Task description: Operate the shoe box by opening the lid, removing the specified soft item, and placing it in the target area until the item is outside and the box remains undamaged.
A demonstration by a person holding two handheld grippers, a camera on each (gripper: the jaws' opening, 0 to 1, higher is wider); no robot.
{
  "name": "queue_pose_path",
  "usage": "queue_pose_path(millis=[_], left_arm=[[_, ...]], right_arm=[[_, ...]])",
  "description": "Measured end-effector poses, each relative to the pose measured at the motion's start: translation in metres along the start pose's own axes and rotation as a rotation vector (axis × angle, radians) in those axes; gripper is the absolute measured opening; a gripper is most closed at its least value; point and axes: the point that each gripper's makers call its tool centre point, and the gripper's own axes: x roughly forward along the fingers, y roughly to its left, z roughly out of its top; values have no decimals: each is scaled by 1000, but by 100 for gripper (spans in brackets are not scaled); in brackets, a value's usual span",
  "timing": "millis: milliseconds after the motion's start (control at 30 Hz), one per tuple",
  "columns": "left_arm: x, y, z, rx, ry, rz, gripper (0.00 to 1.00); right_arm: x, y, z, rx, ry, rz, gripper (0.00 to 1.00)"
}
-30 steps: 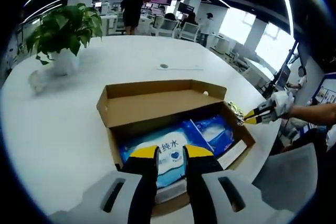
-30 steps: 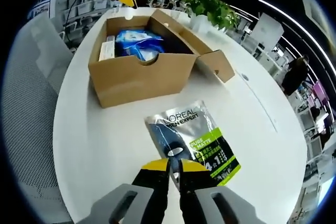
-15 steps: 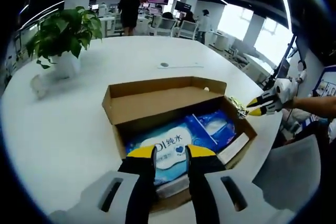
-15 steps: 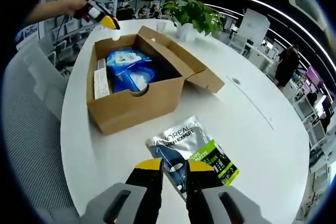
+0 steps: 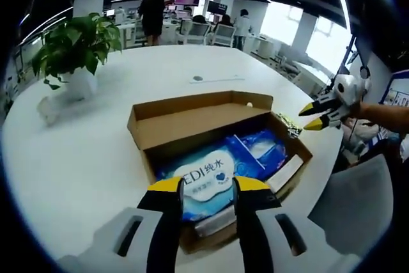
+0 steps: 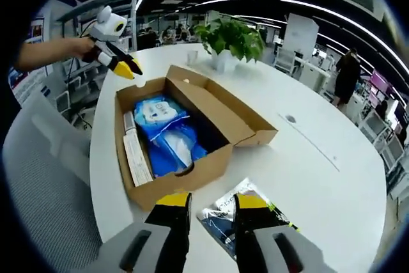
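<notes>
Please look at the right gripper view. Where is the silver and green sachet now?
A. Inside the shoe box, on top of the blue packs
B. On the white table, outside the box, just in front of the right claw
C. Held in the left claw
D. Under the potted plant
B: the sachet lies flat on the white table beside the open shoe box, between the jaws of the open right claw, not gripped.

Open cardboard shoe box (image 5: 192, 129) holds blue, apparently soft packs (image 6: 167, 133).
</notes>
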Motion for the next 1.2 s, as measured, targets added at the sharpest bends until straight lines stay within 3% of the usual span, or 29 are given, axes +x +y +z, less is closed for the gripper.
queue_pose_path(millis=[567,1200], left_arm=[[-7,7,-8,13,1,6,40],[-12,8,-7,6,-26,8,41]], right_arm=[[37,44,39,-8,-34,93,24],[80,61,63,64,-60,143,24]])
